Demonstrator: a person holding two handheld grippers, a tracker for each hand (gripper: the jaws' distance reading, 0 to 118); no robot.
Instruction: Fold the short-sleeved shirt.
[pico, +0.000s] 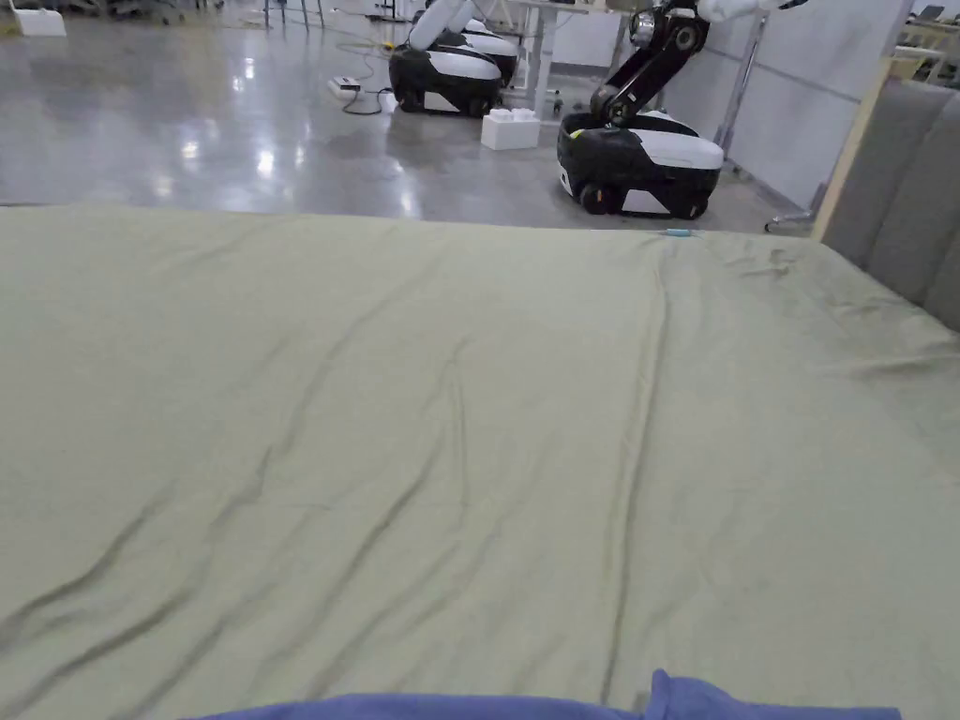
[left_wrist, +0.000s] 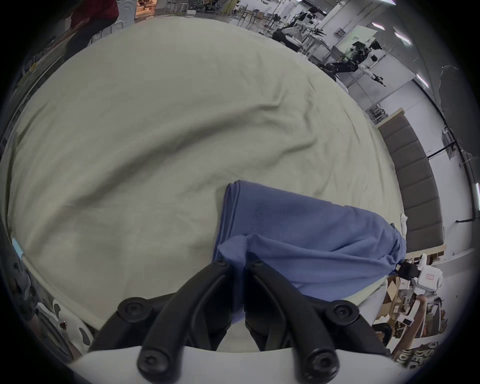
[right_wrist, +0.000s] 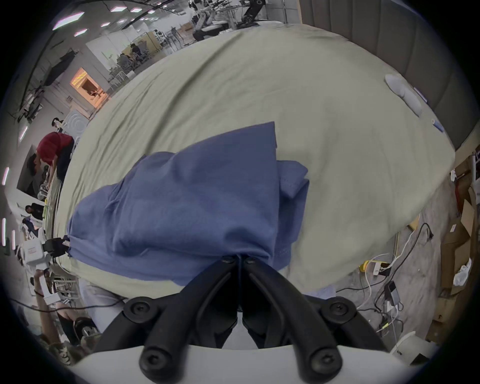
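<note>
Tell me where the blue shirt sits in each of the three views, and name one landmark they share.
Head view: the blue shirt is a thin strip along the bottom edge.
Left gripper view: lower right of centre, one corner pinched in the left gripper.
Right gripper view: centre, its near edge pinched in the right gripper.
Shared landmark: the pale green sheet beneath it.

Matt blue cloth shirt (right_wrist: 197, 197), wrinkled green cloth sheet (pico: 450, 422), glossy floor (pico: 187, 122)
</note>
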